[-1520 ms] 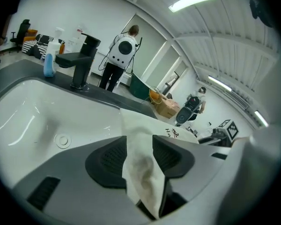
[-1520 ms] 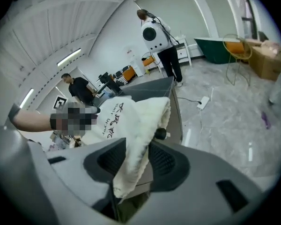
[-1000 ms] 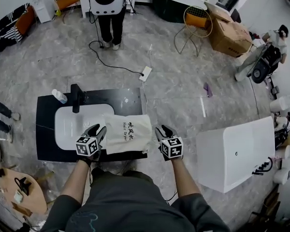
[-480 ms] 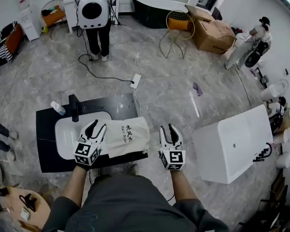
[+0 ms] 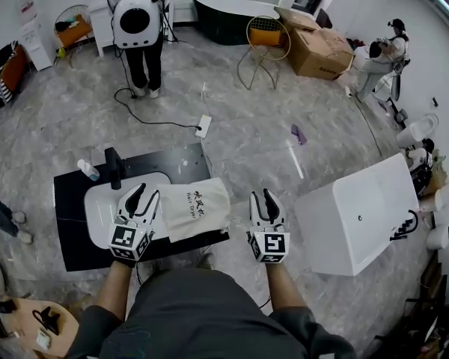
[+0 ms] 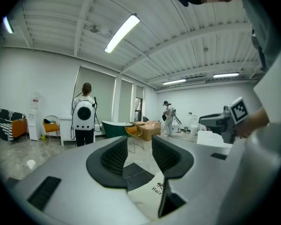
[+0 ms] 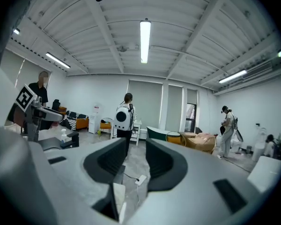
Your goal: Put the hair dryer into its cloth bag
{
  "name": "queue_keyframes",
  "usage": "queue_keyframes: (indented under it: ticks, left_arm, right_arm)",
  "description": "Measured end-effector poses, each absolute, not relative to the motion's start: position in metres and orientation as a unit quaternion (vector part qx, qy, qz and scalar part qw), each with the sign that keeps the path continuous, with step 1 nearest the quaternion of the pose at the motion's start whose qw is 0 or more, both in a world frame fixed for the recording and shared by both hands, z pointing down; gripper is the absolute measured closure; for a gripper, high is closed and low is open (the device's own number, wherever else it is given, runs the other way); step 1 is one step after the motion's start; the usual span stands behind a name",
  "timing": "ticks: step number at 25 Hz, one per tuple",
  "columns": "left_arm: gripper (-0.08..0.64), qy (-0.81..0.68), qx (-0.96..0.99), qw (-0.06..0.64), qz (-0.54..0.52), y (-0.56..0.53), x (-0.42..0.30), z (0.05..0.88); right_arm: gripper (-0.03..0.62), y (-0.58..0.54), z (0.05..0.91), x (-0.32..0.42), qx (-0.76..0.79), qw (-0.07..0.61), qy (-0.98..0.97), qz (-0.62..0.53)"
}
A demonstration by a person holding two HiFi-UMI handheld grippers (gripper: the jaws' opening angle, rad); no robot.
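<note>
The cream cloth bag with dark print lies flat on the black counter, its right end hanging over the counter's edge. No hair dryer shows outside it. My left gripper hovers above the bag's left end, jaws apart and empty. My right gripper hangs to the right of the bag, off the counter, also open with nothing in it. The left gripper view looks level across the room past the left gripper, with the bag below. In the right gripper view the right gripper points into the room.
A white sink with a black faucet and a small bottle sits at the counter's left. A white tub stands right. A person with a white backpack, a power strip and cardboard boxes are beyond.
Both grippers have lifted up from the bag's two ends and now point out level. The bag has stayed on the counter.
</note>
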State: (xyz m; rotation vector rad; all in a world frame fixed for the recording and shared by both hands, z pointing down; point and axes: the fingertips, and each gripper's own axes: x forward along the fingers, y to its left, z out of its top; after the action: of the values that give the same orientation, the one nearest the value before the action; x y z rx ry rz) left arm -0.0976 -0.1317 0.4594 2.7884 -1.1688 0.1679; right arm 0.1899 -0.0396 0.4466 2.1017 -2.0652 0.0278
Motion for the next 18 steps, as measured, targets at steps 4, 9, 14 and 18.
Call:
queue_keyframes:
  ticks: [4,9,14,18]
  left_arm:
    - [0.503,-0.389,0.919,0.043,0.055,-0.127,-0.099,0.453]
    - [0.558,-0.386,0.92,0.033,0.063,-0.122,-0.096,0.454]
    - [0.558,-0.378,0.923,0.03,0.067,-0.118,-0.092,0.454]
    - [0.558,-0.373,0.925,0.029,0.069,-0.117,-0.09,0.453]
  right_arm:
    - [0.547,-0.035,0.442,0.192,0.72,0.103,-0.687,0.001]
    - [0.591,-0.03,0.441,0.192,0.725,0.102,-0.681,0.002]
    - [0.592,-0.028,0.442,0.194,0.727,0.101,-0.68,0.006]
    - [0.592,-0.029,0.441,0.194,0.728,0.097,-0.679,0.007]
